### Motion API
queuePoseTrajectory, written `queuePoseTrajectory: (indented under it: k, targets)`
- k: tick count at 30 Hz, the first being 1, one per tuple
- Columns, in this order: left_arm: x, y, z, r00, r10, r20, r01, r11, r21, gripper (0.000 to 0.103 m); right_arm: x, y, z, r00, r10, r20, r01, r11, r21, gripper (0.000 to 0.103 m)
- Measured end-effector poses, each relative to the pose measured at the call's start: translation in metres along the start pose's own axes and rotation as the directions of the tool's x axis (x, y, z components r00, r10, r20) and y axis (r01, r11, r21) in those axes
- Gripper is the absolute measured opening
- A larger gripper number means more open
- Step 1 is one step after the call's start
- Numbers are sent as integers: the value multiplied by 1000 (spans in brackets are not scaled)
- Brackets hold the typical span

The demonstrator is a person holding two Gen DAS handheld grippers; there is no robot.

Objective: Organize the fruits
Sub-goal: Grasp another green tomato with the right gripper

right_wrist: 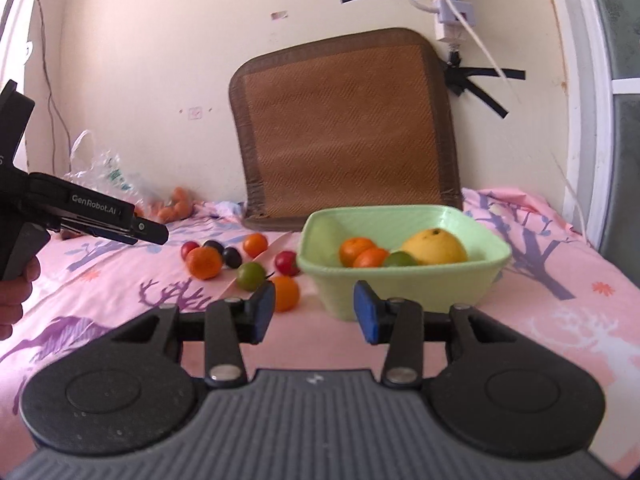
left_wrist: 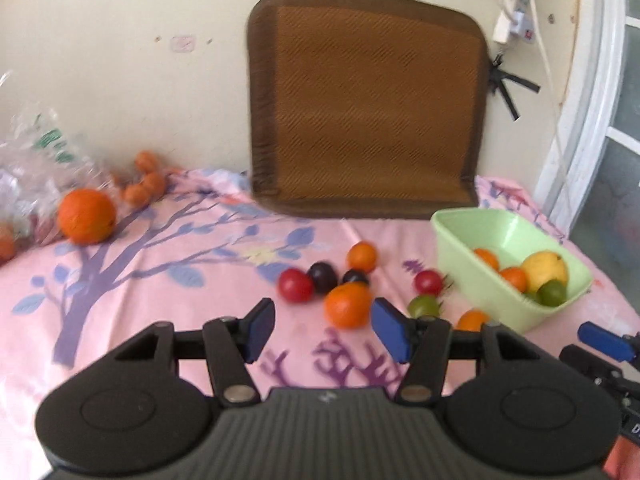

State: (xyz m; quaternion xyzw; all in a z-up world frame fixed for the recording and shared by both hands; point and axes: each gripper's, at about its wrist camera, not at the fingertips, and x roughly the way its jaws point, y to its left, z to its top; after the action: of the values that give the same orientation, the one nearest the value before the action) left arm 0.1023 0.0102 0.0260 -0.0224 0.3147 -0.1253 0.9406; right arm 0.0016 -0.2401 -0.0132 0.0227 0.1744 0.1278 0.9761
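Note:
Loose fruit lies on the pink cloth: a tangerine (left_wrist: 347, 305), red tomatoes (left_wrist: 296, 285), dark plums (left_wrist: 322, 276) and a green tomato (left_wrist: 424, 306). A pale green bowl (left_wrist: 480, 292) to the right holds a yellow fruit (left_wrist: 544, 268), tangerines and a green one. My left gripper (left_wrist: 324, 330) is open and empty, its tips just short of the tangerine. My right gripper (right_wrist: 314, 312) is open and empty in front of the bowl (right_wrist: 404, 292), with a small tangerine (right_wrist: 285, 293) just past its left pad. The left gripper (right_wrist: 120, 228) shows at the left edge, held by a hand.
A brown woven mat (left_wrist: 364, 100) leans on the wall behind the fruit. At the far left are a big orange (left_wrist: 86, 216), a clear plastic bag (left_wrist: 36, 152) and small tangerines (left_wrist: 146, 184). A power strip and cables (right_wrist: 452, 4) hang on the wall; a window frame stands at right.

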Motion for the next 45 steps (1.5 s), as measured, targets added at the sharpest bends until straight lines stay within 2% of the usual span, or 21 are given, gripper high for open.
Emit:
queuePoseTrajectory:
  k: [5, 9, 13, 22, 25, 26, 27, 32, 36, 37, 38, 40, 45]
  targets:
    - [1, 12, -23, 999, 28, -45, -27, 999, 24, 54, 15, 15, 2, 996, 43, -74, -43, 999, 11, 45]
    - [5, 8, -14, 1000, -14, -14, 14, 999, 43, 54, 25, 26, 4, 996, 29, -86, -32, 999, -26, 45]
    - [22, -2, -2, 999, -38, -5, 38, 997, 71, 54, 40, 28, 9, 992, 8, -122, -9, 1000, -14, 45]
    - [60, -13, 7, 996, -75, -41, 79, 991, 112, 56, 62, 39, 25, 995, 3, -95, -14, 994, -112, 45]
    - [68, -19, 6, 995, -87, -53, 93, 987, 129, 51, 75, 44, 31, 996, 9, -94, -25, 985, -168, 45]
    - [71, -21, 5, 994, -90, -58, 98, 985, 139, 41, 82, 45, 32, 994, 8, -106, -28, 982, -188, 45]
    - [72, -22, 3, 993, -95, -64, 104, 984, 144, 40, 89, 47, 33, 992, 6, -123, -31, 978, -206, 45]
    - [54, -10, -2, 992, -114, -51, 119, 986, 119, 39, 110, 59, 31, 987, -15, -159, -40, 941, -335, 44]
    - [26, 1, -13, 989, -141, -34, 143, 985, 93, 39, 122, 70, 26, 982, -70, -175, -20, 885, -465, 45]
    - [21, 3, -17, 989, -142, -34, 145, 986, 87, 39, 123, 72, 25, 983, -62, -175, -31, 875, -484, 41]
    - [17, 4, -20, 989, -141, -36, 144, 986, 81, 39, 123, 73, 26, 982, -56, -182, -40, 874, -485, 30]
    - [10, 6, -26, 989, -143, -42, 146, 987, 70, 39, 120, 76, 25, 983, -68, -171, -27, 867, -498, 30]
    - [-8, 1, -35, 985, -168, -37, 170, 984, 55, 39, 70, 75, 24, 996, -16, -88, -22, 910, -414, 30]
